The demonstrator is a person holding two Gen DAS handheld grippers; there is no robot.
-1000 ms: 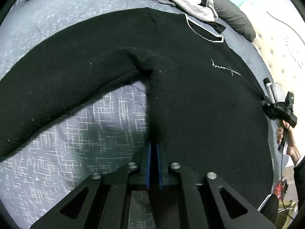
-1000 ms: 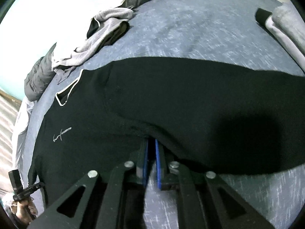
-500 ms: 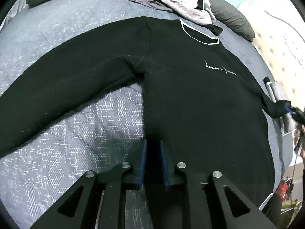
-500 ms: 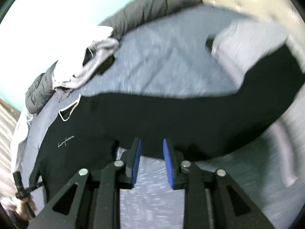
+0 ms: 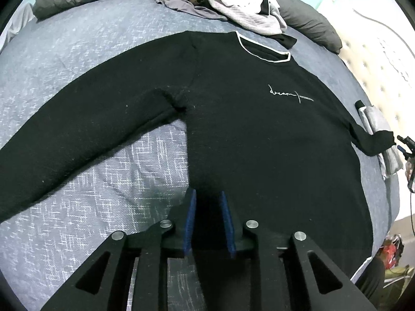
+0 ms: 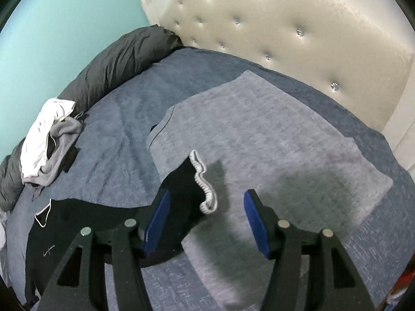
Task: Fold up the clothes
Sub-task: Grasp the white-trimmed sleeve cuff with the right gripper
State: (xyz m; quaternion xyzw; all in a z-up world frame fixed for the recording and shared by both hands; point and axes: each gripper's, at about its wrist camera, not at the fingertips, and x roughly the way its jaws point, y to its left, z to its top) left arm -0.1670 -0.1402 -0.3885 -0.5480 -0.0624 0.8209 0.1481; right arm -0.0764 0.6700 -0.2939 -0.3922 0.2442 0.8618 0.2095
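We count one bed [image 5: 103, 41], covered in a blue-grey patterned sheet, with one cream tufted headboard [image 6: 285, 33] at its far end and a turquoise wall [image 6: 64, 13] beside it. Along the bed's edge lies one long dark grey duvet roll [image 6: 122, 59]. One black sweater [image 5: 259, 134] is spread flat across the sheet with its front up, showing one white-trimmed neckline [image 5: 262, 51] and one small white script logo [image 5: 289, 95]; of its two sleeves, one stretches away over the sheet in the left wrist view [image 5: 77, 129], and the other ends in a white ribbed cuff [image 6: 203, 181] resting on one folded light grey garment [image 6: 272, 150] that lies flat near the headboard. One loose heap of white and grey clothes [image 5: 223, 0] sits beyond the neckline, against the duvet. We hold two grippers. The left gripper [image 5: 208, 221] points down over the sweater's side edge near the hem, its blue pads slightly apart and opening; black cloth shows between them, but we cannot tell whether the pads touch it. The right gripper [image 6: 206, 219] hovers over the cuffed sleeve end, its jaws spreading wide with the sleeve lying below the gap and neither pad pressing on it. At the left view's right edge, one hand [image 5: 409, 167] with that gripper is barely visible.
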